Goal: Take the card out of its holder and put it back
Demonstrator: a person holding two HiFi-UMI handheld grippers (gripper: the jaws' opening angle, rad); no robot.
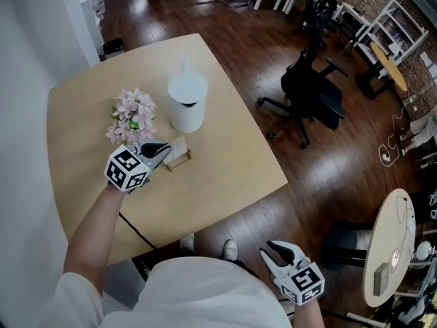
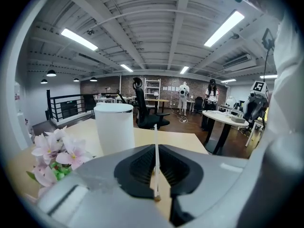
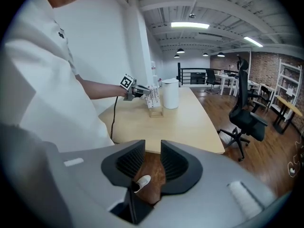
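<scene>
A white card [image 1: 179, 144] stands upright over its small wooden holder [image 1: 179, 160] on the pale wooden table [image 1: 225, 162]. I cannot tell whether its lower edge sits in the slot. My left gripper [image 1: 165, 149] reaches it from the left and is shut on it. In the left gripper view the card [image 2: 156, 151] shows edge-on as a thin white line pinched between the dark pads [image 2: 140, 167]. My right gripper [image 1: 272, 249] hangs off the table's near edge beside my body. Its jaws [image 3: 152, 163] stand open with only floor and a shoe between them. From there I see the card [image 3: 152, 98] and holder [image 3: 156, 112] far off.
A white cylinder [image 1: 187, 101] stands just behind the holder, and pink flowers [image 1: 132, 117] sit to its left, close to my left gripper. A black cable [image 1: 136, 231] runs off the table's near edge. A black office chair [image 1: 311, 91] stands on the dark floor to the right.
</scene>
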